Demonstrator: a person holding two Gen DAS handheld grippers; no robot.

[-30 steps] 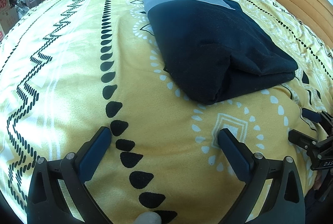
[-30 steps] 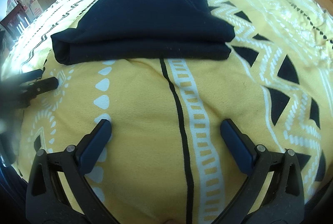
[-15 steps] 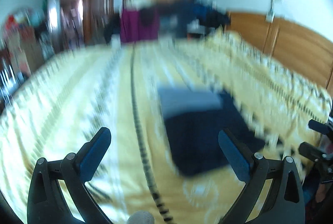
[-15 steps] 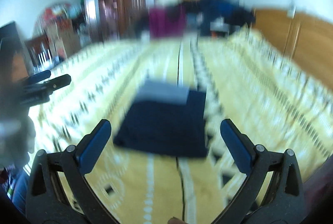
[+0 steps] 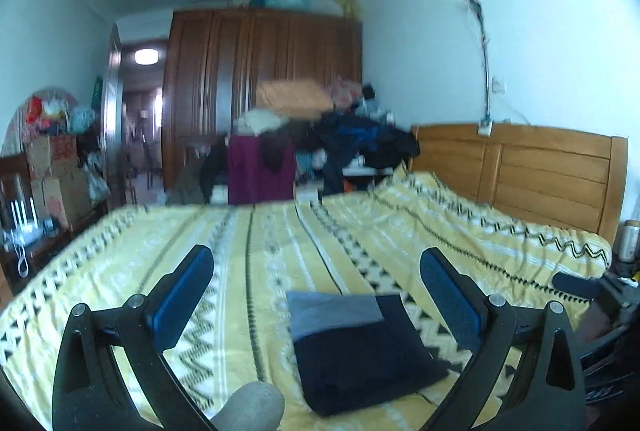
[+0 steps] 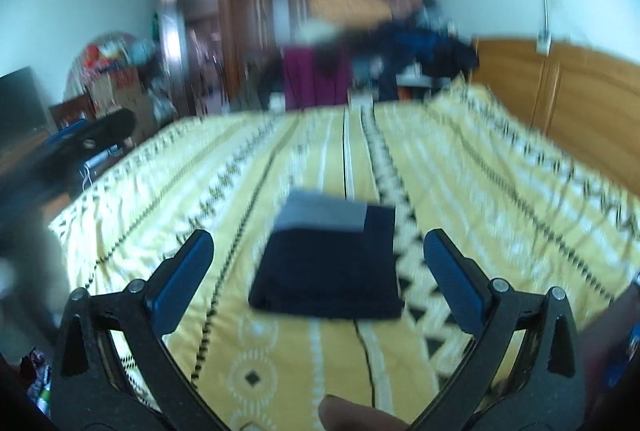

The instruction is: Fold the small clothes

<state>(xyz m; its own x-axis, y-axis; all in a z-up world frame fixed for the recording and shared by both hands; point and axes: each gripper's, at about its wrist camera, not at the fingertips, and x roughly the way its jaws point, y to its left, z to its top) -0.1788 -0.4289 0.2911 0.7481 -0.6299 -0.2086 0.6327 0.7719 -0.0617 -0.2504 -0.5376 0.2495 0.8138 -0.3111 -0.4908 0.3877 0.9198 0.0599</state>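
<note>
On the yellow bedspread [image 5: 280,259] lies the garment [image 5: 356,347], a dark navy bundle w/ a grey band at its far end, already folded into a neat rectangle. Both grippers hang above the bed, well apart from it, holding nothing. Left gripper [image 5: 316,295]: fingers spread wide, garment ahead and below, offset toward its right finger. Right gripper [image 6: 318,269]: fingers also spread wide, garment near dead centre between the tips but farther off and lower (right view is blurred, so edges are soft). Long axis runs away from both cameras, folded edge nearest, grey end far. Judging by this, the fold looks done or nearly so; if another pinch is needed, the right gripper is better lined up, approx. straight down and fwd onto the near edge.
</note>
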